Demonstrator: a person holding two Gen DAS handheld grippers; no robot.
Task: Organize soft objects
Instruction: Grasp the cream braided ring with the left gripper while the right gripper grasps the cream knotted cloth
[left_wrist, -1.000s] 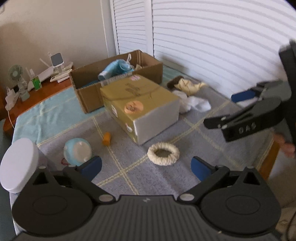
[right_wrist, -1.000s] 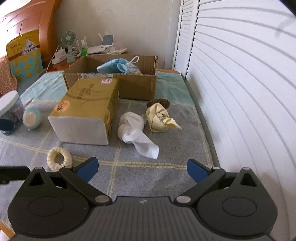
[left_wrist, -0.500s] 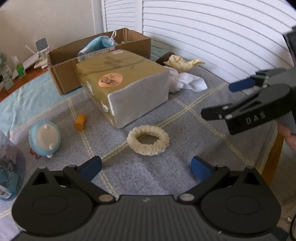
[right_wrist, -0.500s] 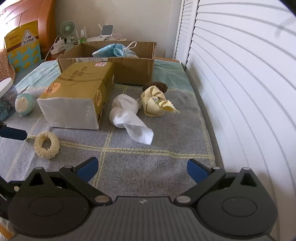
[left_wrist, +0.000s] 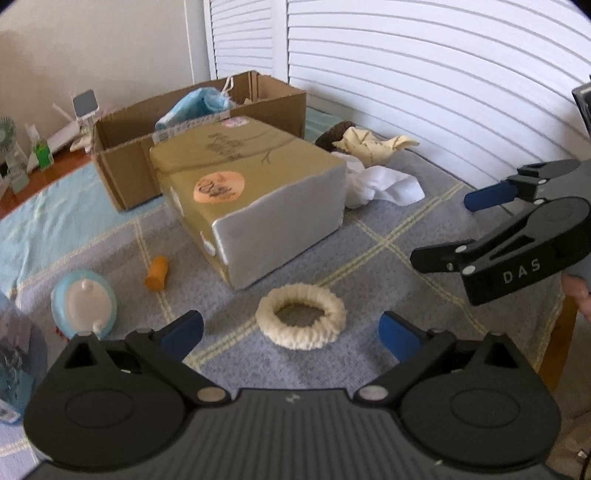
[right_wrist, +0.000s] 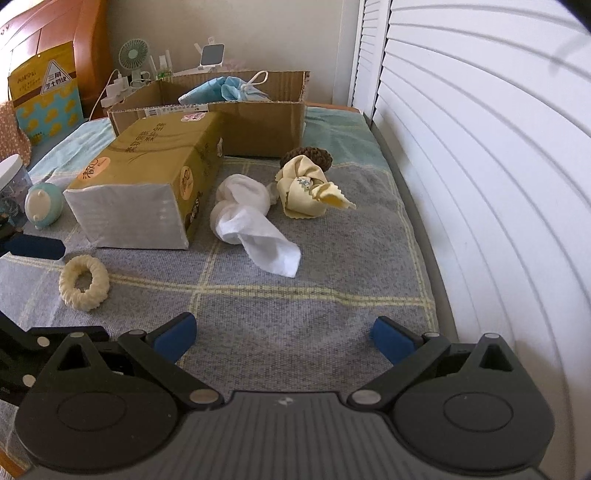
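Note:
A cream scrunchie (left_wrist: 301, 316) lies on the grey checked cloth just ahead of my open, empty left gripper (left_wrist: 291, 330); it also shows in the right wrist view (right_wrist: 84, 283). A white sock (right_wrist: 251, 223), a cream cloth (right_wrist: 308, 192) and a brown scrunchie (right_wrist: 306, 156) lie ahead of my open, empty right gripper (right_wrist: 282, 336). A blue face mask (right_wrist: 225, 91) sits in the cardboard box (right_wrist: 258, 125). The right gripper (left_wrist: 491, 229) shows at the right of the left wrist view.
A gold tissue pack (left_wrist: 251, 188) lies in front of the box. A blue round toy (left_wrist: 84, 302), an orange cap (left_wrist: 157, 272) and a clear jar (right_wrist: 11, 181) are at the left. White shutters (right_wrist: 480, 147) line the right side.
My left gripper has moved forward and lower, so the cream scrunchie is now close between its fingers. My right gripper has moved closer to the sock and cloth.

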